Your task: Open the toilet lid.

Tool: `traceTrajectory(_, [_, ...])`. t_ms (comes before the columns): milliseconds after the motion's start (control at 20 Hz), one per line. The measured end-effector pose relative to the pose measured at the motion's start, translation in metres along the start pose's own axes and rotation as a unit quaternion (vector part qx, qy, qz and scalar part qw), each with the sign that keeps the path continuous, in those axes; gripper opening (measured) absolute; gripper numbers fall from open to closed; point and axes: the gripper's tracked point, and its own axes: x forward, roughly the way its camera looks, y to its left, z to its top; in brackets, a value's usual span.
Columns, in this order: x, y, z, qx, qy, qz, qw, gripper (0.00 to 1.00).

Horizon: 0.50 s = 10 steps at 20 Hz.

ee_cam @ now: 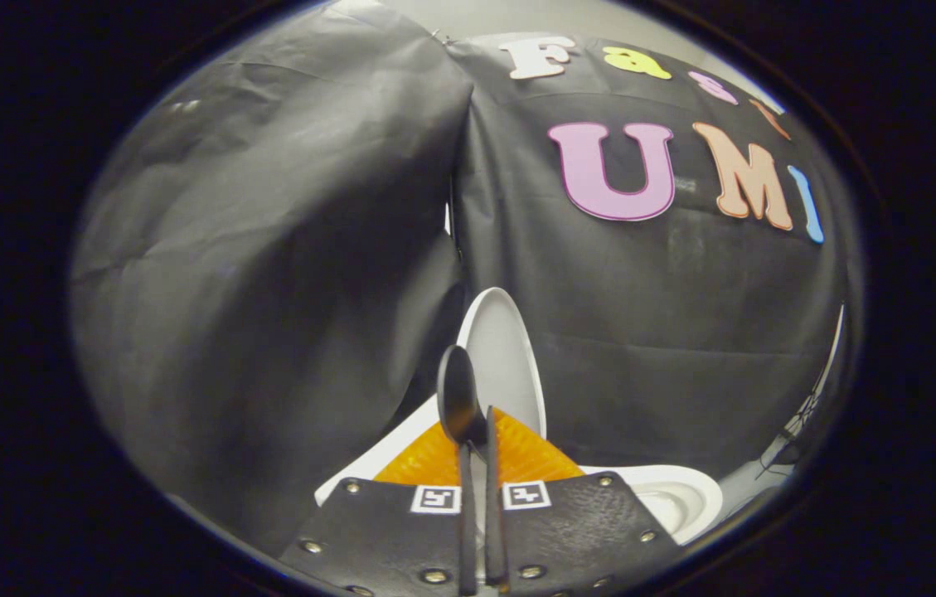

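Your gripper (480, 452) has its jaws pressed almost together. Just beyond them the toilet lid (505, 356) stands raised — long axis upright — above the bowl (683, 497).

one toilet lid (505, 356), one toilet bowl (683, 497), one gripper (480, 431)
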Motion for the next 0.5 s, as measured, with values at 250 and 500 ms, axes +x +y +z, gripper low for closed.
traceTrajectory(250, [-0.004, -0.016, 0.003, -0.017, 0.013, -0.009, 1.000, 0.17])
traceTrajectory(500, [-0.004, -0.037, 0.004, -0.020, 0.017, -0.027, 0.999, 0.71])
